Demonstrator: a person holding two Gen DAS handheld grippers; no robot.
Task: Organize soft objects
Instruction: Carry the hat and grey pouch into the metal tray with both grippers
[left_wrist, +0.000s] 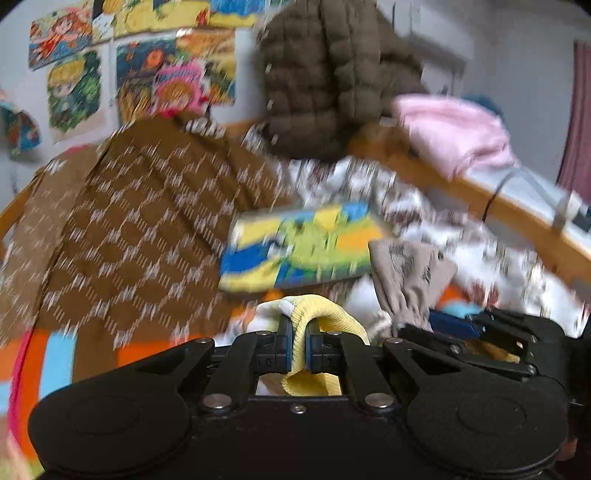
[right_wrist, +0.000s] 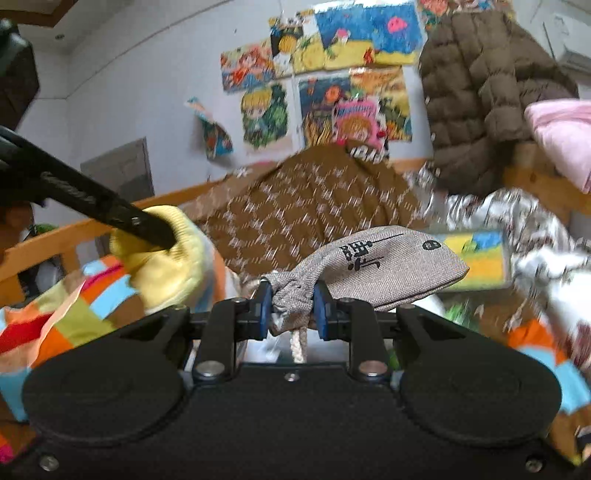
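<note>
My left gripper (left_wrist: 297, 345) is shut on the ribbed cuff of a yellow soft item (left_wrist: 325, 317), held above the bed. The same yellow item (right_wrist: 173, 258) shows at the left of the right wrist view, with the left gripper's black fingers (right_wrist: 147, 229) on it. My right gripper (right_wrist: 291, 308) is shut on the gathered neck of a grey drawstring pouch (right_wrist: 384, 269) with black characters printed on it. The pouch (left_wrist: 410, 273) and the right gripper (left_wrist: 476, 332) also appear at the right of the left wrist view.
A brown patterned blanket (left_wrist: 140, 221) lies on the bed with a colourful flat picture pad (left_wrist: 303, 247) beside it. A brown puffer jacket (left_wrist: 328, 77) hangs above and a pink garment (left_wrist: 454, 133) lies on the wooden bed rail (left_wrist: 509, 210). A striped colourful cover (right_wrist: 66, 317) lies below.
</note>
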